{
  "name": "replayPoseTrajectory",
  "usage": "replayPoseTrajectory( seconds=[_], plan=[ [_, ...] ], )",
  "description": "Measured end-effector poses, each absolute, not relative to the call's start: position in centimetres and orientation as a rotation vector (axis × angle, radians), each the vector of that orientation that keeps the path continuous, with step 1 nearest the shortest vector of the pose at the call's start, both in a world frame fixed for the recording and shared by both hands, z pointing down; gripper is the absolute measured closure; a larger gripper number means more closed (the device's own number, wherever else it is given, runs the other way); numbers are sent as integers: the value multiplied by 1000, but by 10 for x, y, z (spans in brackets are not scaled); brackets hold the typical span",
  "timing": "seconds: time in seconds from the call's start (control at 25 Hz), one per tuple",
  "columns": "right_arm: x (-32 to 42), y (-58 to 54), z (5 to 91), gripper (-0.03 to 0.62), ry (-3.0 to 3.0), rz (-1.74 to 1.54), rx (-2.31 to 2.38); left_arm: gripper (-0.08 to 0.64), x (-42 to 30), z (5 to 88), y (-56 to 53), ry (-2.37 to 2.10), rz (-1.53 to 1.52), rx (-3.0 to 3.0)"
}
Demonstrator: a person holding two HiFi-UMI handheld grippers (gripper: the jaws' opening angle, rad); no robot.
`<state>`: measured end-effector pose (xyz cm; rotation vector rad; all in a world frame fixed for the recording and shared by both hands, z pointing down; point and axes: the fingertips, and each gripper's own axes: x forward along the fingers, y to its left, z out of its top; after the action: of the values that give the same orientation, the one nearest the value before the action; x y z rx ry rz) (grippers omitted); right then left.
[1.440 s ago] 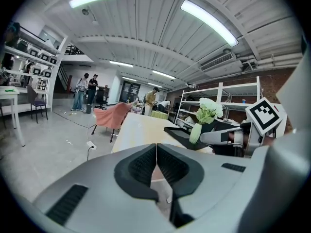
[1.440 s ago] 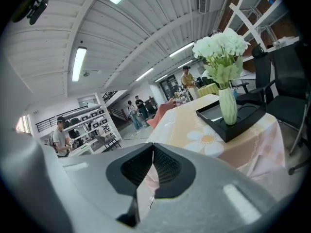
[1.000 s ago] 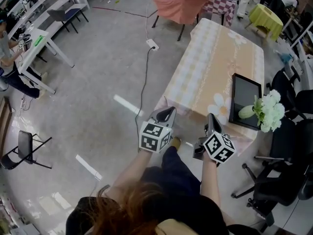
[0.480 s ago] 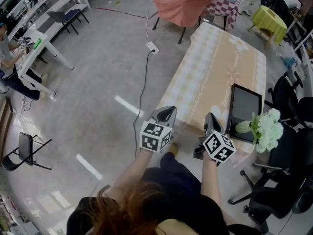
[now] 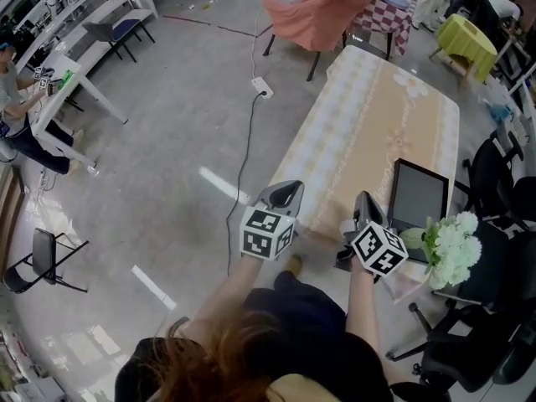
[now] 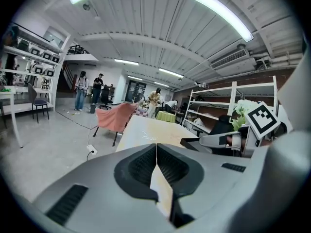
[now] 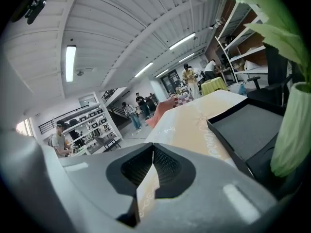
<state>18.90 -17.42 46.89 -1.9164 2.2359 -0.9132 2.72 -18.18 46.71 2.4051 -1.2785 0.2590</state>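
Left gripper: the left gripper (image 6: 156, 148) has its jaws pressed together with nothing between them. It hangs in the air over the near left corner of the table (image 5: 368, 124) (seen from the head view (image 5: 289, 188)).
Right gripper: the right gripper (image 7: 153, 150) also has its jaws closed flat on each other and carries nothing. It is held above the table's near end (image 5: 363, 198).
Tray: the black tray (image 5: 416, 195) lies flat on the table's near right corner, just beside the right gripper.
Vase: the pale green vase (image 5: 412, 239) is at the tray's near edge and holds white flowers (image 5: 450, 249). It fills the right of the right gripper view (image 7: 290, 130).
Table: long, under a peach checked cloth with a flower print.
Around: a chair (image 5: 318, 11) draped in pink cloth stands past the far end, a power strip (image 5: 262, 89) lies on the floor, and black office chairs (image 5: 494, 170) are at the right.
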Motion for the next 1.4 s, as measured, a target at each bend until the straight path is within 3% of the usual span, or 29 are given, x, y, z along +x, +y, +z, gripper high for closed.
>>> replayPoseTrajectory(
  seconds=[0.68,1.4],
  plan=[
    [212,-231,481,588,2236,-912,-1888,548,43,477,-232,-1310,247,2406],
    [205,-221,491,588,2222,-961,-1882,548,40,474,-225,-1309,259,2426]
  ],
)
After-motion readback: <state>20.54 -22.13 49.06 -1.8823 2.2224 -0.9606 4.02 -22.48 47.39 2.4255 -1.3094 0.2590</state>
